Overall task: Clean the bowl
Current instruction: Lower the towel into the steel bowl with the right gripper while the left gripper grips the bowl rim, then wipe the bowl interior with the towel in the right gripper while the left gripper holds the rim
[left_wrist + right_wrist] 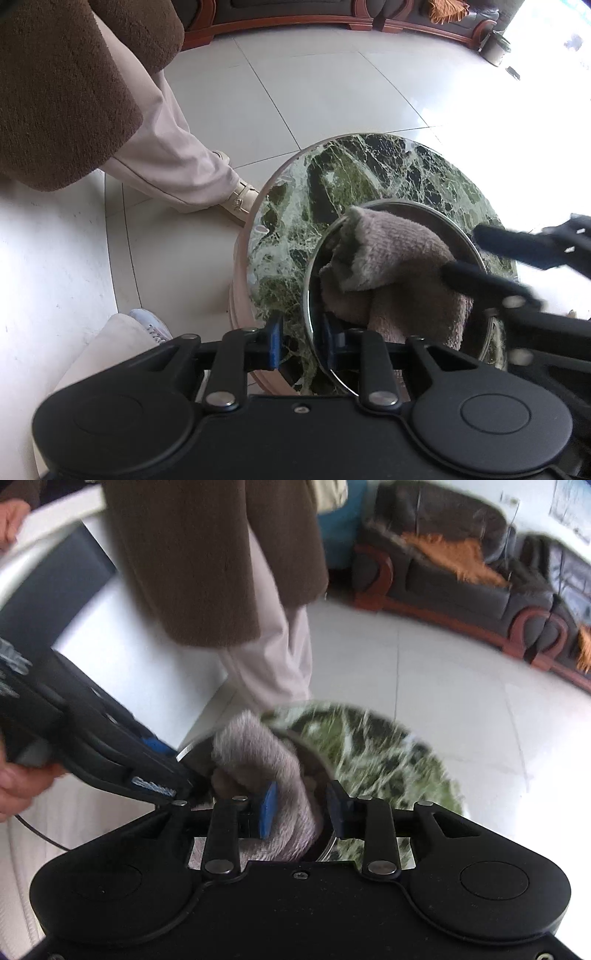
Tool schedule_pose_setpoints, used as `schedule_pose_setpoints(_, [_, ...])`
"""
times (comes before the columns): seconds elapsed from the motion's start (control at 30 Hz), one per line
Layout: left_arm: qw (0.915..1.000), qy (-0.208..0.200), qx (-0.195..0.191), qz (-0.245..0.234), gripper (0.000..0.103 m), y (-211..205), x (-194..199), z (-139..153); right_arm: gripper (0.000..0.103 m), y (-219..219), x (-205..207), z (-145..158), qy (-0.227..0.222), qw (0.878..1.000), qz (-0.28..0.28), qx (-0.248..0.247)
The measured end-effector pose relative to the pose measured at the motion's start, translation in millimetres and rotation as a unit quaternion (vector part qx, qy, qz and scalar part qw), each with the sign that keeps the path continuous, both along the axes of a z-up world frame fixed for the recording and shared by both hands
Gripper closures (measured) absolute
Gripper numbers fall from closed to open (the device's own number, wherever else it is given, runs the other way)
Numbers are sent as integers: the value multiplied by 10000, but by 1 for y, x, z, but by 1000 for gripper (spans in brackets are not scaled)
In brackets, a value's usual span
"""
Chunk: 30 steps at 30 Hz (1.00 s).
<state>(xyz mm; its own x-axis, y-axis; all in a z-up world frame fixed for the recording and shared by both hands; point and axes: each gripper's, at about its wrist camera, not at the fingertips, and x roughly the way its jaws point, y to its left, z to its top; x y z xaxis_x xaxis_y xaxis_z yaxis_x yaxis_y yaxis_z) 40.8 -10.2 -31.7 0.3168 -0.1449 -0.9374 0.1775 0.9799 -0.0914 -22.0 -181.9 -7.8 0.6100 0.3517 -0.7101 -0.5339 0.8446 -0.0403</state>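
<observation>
Bowl (399, 280) cleaning is judged to be midway: wiping is under way, and no finished result can be confirmed. The bowl's near rim is pinched between the closed fingers of the left gripper (301, 341), so the bowl is held steady directly ahead of them. A grey-brown cloth (269, 771) is clamped between the fingers of the right gripper (301, 814) and is pressed inside the bowl. Beyond both sets of fingers, the bowl is seen resting on a round green marble desk (332, 173). Blur in the right wrist view suggests rubbing.
</observation>
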Motion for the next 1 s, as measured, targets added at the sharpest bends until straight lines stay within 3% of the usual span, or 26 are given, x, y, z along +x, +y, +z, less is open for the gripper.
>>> schedule_pose_setpoints(0.1, [9999, -39, 79, -103, 82, -2, -1, 1, 73, 7, -7, 4, -158, 9992, 352, -67])
schedule_pose_setpoints(0.27, [9997, -54, 166, -192, 81, -5, -1, 1, 73, 28, -7, -15, -137, 9941, 934, -527])
schedule_pose_setpoints(0.43, [9994, -75, 265, -232, 80, -9, 0, 1, 73, 30, 5, -37, -15, 9934, 843, -774])
schedule_pose_setpoints(0.6, [9994, -97, 276, -207, 80, -8, 0, 1, 73, 23, -2, -23, 12, 9954, 773, -569])
schedule_pose_setpoints(0.77, [9999, -5, 113, -80, 81, -4, 2, 0, 73, 29, -2, -27, -186, 9919, 882, -894])
schedule_pose_setpoints(1.0, [9999, 38, 39, -149, 82, -11, 3, -6, 77, 33, 13, -51, -51, 9894, 768, -1231])
